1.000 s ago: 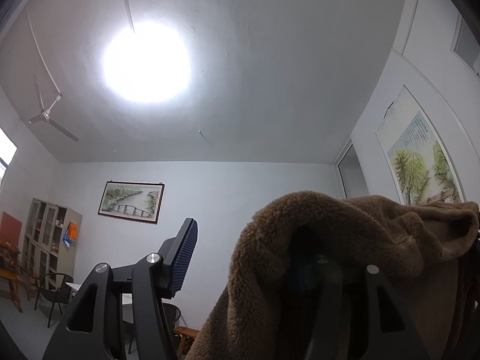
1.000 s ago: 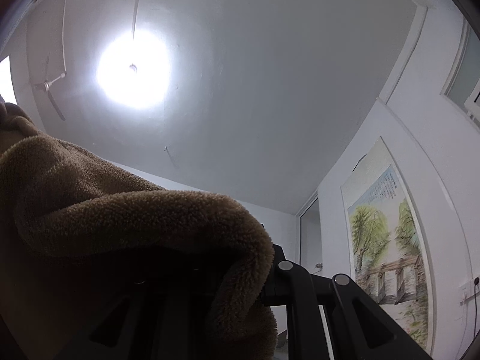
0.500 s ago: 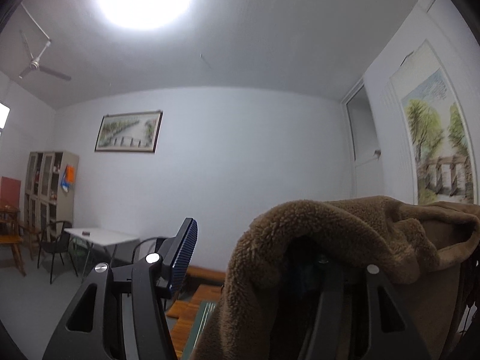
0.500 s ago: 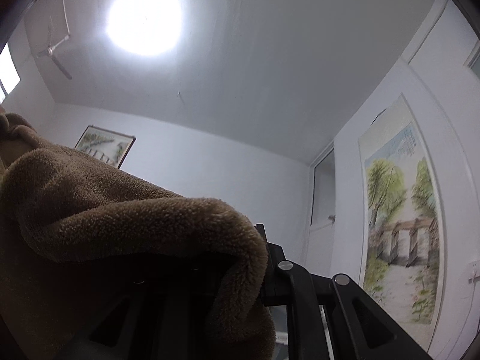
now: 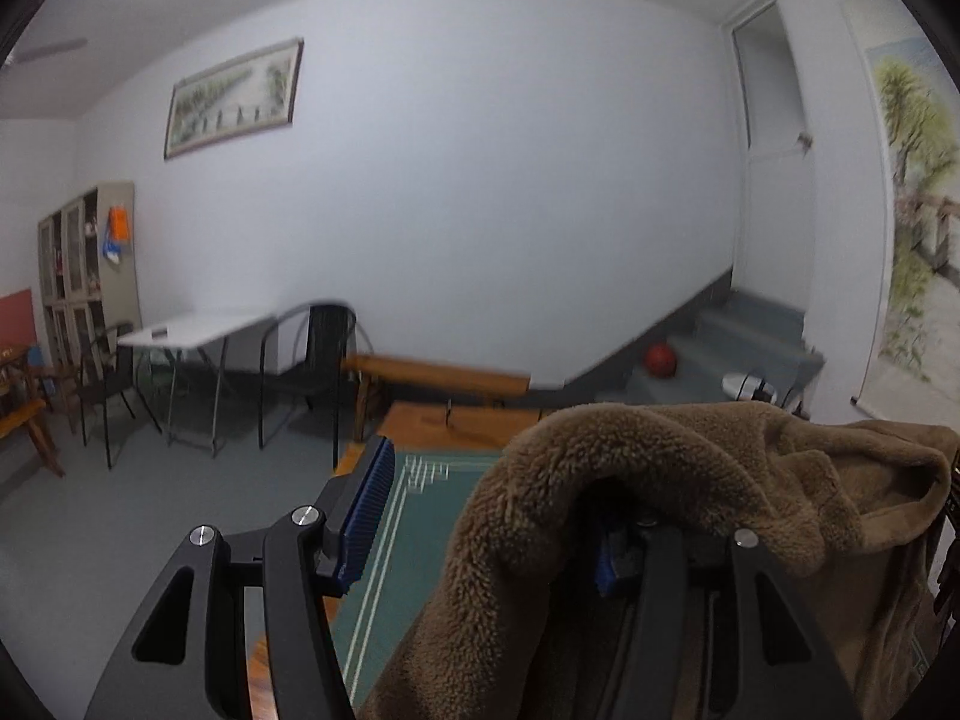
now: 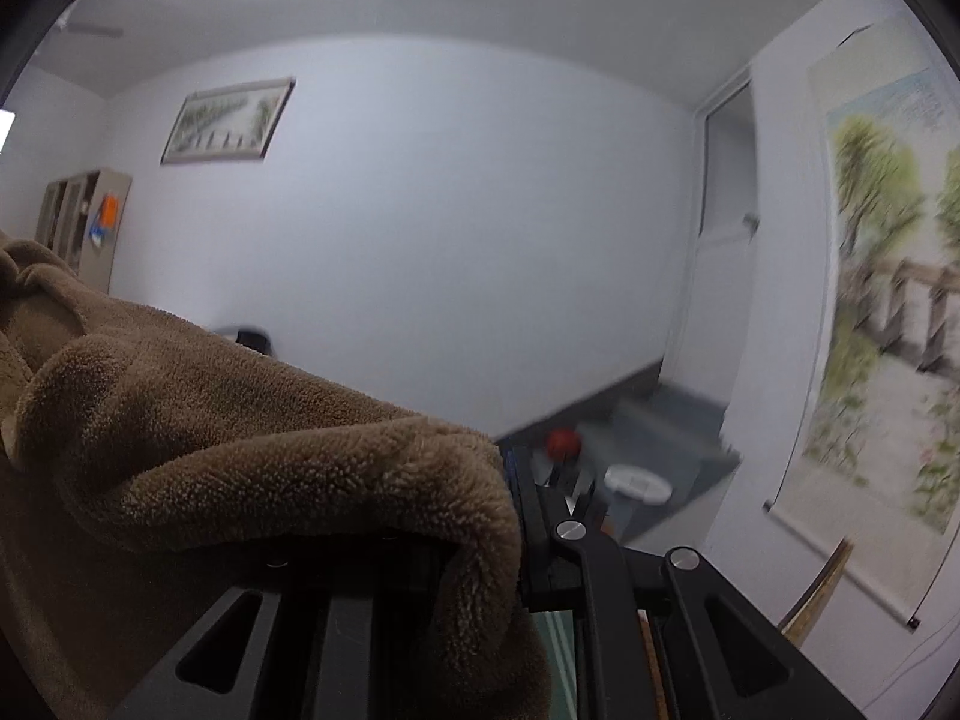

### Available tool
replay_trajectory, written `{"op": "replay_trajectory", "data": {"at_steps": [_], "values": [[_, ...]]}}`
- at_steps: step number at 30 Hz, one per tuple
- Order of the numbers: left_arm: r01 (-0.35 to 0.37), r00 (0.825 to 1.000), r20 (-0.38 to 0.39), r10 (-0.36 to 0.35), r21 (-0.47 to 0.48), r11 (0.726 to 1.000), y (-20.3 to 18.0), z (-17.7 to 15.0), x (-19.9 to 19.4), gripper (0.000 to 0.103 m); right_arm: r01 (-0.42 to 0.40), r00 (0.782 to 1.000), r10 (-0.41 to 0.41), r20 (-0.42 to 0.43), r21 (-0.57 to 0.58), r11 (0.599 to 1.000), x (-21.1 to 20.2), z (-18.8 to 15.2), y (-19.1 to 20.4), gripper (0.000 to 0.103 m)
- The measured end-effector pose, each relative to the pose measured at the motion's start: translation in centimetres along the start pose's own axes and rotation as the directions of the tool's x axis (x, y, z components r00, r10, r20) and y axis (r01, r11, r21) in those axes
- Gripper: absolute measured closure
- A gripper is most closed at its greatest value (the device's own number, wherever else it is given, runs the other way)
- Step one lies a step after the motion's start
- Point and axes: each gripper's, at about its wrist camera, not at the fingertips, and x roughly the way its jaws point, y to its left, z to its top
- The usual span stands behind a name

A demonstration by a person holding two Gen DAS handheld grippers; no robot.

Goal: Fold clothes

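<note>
garment: brown fleece piece [image 5: 690, 468], thick pile, soft and bulky; cut (sleeves, collar, hem) not readable from these views.
location: up in the air, draped over both claws, spanning between them; none of it visibly resting on the desk.
shape now: bunched. Rolled edge humped over the left claw's right finger [image 5: 612, 558]; in the right wrist view a fat fold [image 6: 300, 468] covers the whole left side of the claw. No flat panels, no crease lines.
left claw [image 5: 486, 534]: spread wide; left blue pad [image 5: 369, 516] bare, fleece hanging off the other finger only. Hooked, not pinched.
right claw [image 6: 420, 546]: fleece hides the gap; can't tell if it's clamped or loose.
progress: no fold visible anywhere. Fits either a lift to spread it out or a carry between folds; pictures don't settle which.
left to do: garment needs to end flat and stacked; it isn't so now.
handling guess: heavy nap, likely to slide off the open left finger.
surroundings: green mat with white lines [image 5: 420, 498] on a wooden desk [image 5: 444, 420] below; white-walled room behind.
</note>
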Motion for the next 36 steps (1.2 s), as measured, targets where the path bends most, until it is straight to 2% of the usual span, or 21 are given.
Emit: {"op": "replay_trajectory", "data": {"at_steps": [2,4,8,13,15,16,17,18,19,23,27,33,36], "values": [[-0.008,0.995,-0.097,0.008,-0.002,1.000,0.0,-1.3,4.7,0.042,-0.022,0.996,0.020,-0.089,-0.022,1.000,3.9,-1.7,0.6,0.087],[-0.014,0.980,-0.197,0.012,-0.008,1.000,0.1,-3.1,8.9,0.042,-0.058,0.981,0.051,-0.185,-0.035,0.998,7.8,-3.8,1.1,0.087],[-0.043,0.916,-0.401,0.031,-0.022,0.999,0.2,-8.1,17.2,0.042,-0.137,0.933,0.123,-0.337,-0.019,0.990,13.1,-8.3,2.7,0.087],[-0.062,0.838,-0.544,0.049,-0.005,0.998,0.5,-12.0,23.0,0.042,-0.226,0.855,0.201,-0.479,0.005,0.974,17.2,-12.2,4.3,0.087],[-0.066,0.812,-0.582,0.041,-0.022,0.998,0.8,-12.8,23.8,0.036,-0.249,0.820,0.208,-0.533,-0.004,0.968,18.4,-13.3,4.9,0.082],[-0.070,0.795,-0.605,0.037,-0.031,0.997,0.9,-13.1,24.4,0.032,-0.252,0.808,0.208,-0.551,-0.005,0.968,18.6,-13.8,5.4,0.072],[-0.071,0.782,-0.623,0.035,-0.034,0.997,1.2,-13.3,24.7,0.024,-0.253,0.798,0.206,-0.566,-0.005,0.968,18.7,-14.1,6.0,0.052],[-0.072,0.768,-0.639,0.032,-0.037,0.997,1.4,-13.4,25.1,0.022,-0.255,0.797,0.201,-0.570,-0.015,0.967,18.5,-14.1,6.1,0.039],[-0.068,0.763,-0.646,0.026,-0.039,0.997,1.5,-13.7,25.2,0.022,-0.258,0.798,0.196,-0.570,-0.029,0.966,18.0,-14.0,6.1,0.025],[-0.034,0.745,-0.667,0.005,-0.031,0.999,1.8,-13.5,24.9,0.022,-0.270,0.802,0.175,-0.571,-0.084,0.959,16.4,-13.5,6.0,0.025],[-0.003,0.751,-0.661,-0.010,-0.019,1.000,2.3,-12.7,22.9,0.022,-0.280,0.806,0.155,-0.571,-0.138,0.950,14.7,-13.0,5.8,0.025],[0.019,0.752,-0.659,0.013,0.041,0.999,2.9,-12.3,18.9,0.020,-0.406,0.762,0.257,-0.595,-0.130,0.904,10.4,-11.1,8.1,0.025],[0.066,0.746,-0.666,-0.009,0.060,0.996,1.9,-12.4,17.3,0.020,-0.469,0.733,0.308,-0.606,-0.123,0.875,8.3,-10.1,9.3,0.025]]}}
